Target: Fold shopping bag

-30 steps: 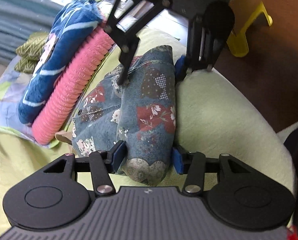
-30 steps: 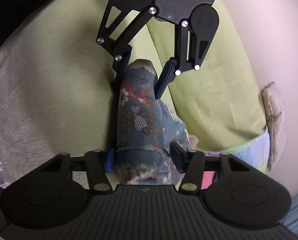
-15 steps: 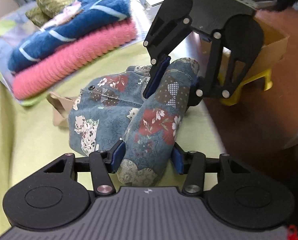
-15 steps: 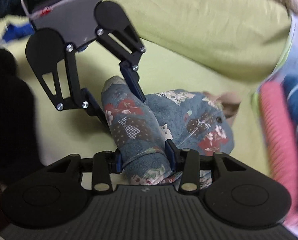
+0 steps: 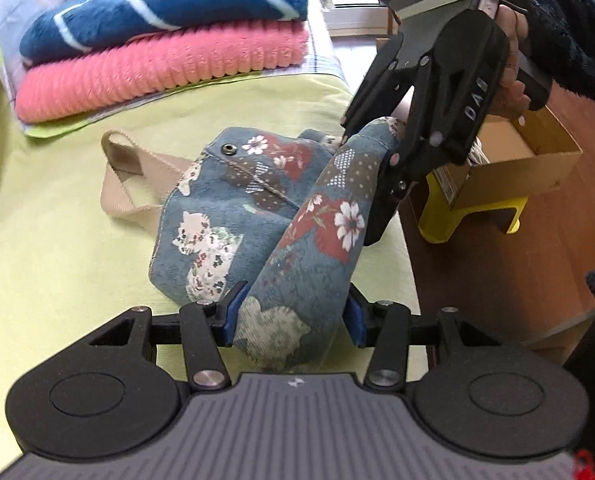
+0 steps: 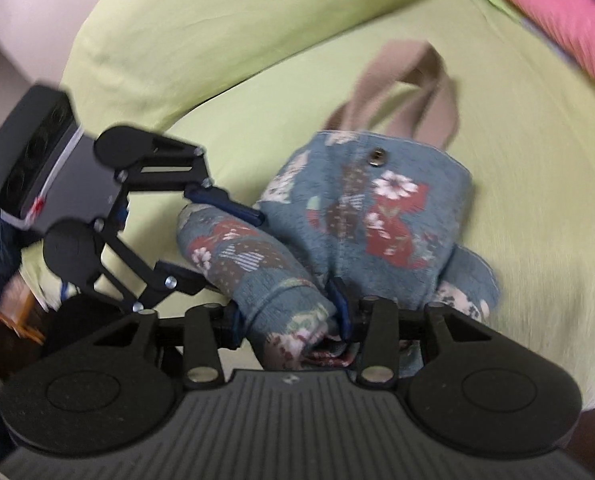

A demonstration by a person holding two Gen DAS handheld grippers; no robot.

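Observation:
A blue floral fabric shopping bag (image 5: 217, 208) lies on a light green bed cover (image 5: 57, 260), its beige handles (image 5: 125, 184) trailing off to the left. One side of the bag is rolled into a thick fold and raised off the cover. My left gripper (image 5: 293, 314) is shut on the near end of that fold. My right gripper (image 5: 371, 164), held by a hand in a dark fleecy sleeve, is shut on the far end. In the right wrist view, the right gripper (image 6: 289, 312) clamps the fold, the left gripper (image 6: 225, 248) grips its other end, and the bag (image 6: 377, 216) shows its snap button and handles (image 6: 417, 92).
Folded pink knit (image 5: 157, 64) and a blue towel (image 5: 157, 0) are stacked at the back of the bed. Past the bed's right edge, a cardboard box (image 5: 537, 160) sits on a yellow stool (image 5: 477, 216) on wooden floor. A green pillow (image 6: 217, 20) lies behind the bag.
Both grippers have rolled and risen with the rolled fold held between them. The fold has come up off the cover and swung toward the rest of the bag.

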